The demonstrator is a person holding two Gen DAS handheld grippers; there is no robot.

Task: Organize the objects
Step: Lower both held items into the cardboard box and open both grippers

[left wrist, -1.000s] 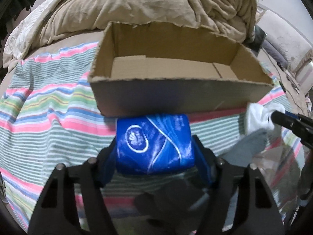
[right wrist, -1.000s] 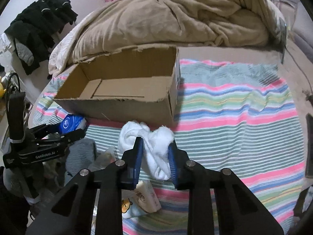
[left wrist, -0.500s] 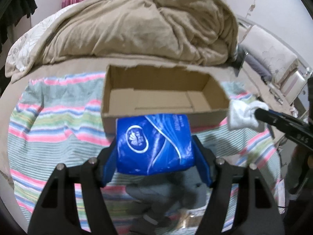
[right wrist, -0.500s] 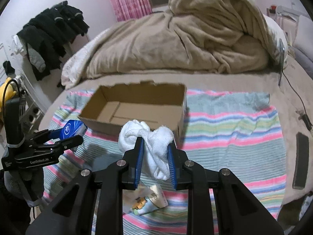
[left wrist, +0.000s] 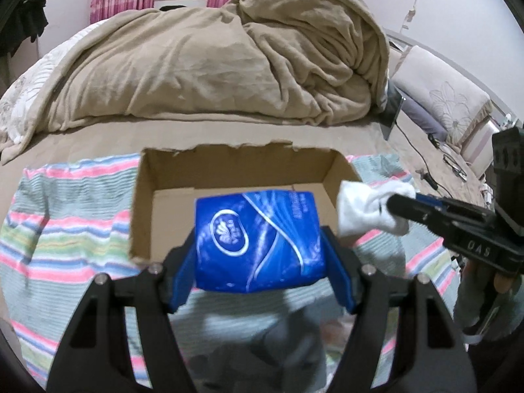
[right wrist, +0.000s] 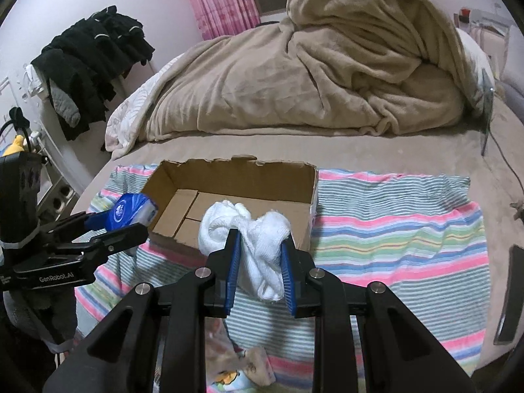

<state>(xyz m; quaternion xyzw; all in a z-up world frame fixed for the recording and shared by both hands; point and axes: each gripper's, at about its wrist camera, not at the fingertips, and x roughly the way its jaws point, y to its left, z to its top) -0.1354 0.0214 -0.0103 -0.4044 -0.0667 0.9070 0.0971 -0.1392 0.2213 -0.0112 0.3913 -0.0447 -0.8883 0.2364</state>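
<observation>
Clamped in the left gripper (left wrist: 258,262), a tissue pack (left wrist: 257,240), and in the right gripper (right wrist: 260,265), a white sock (right wrist: 258,245), have been raised above the box's (right wrist: 170,177) near edge, ready for dropping in.

The black body of the left gripper (right wrist: 108,229), at the left in the right wrist view, carries the white lettering "GenRobot.AI". The soft blue plastic tissue pack (left wrist: 258,239) bears a white oval logo; its wording is too blurred to read. The black right gripper (left wrist: 406,208) shows inverted characters resembling "OAS".
</observation>
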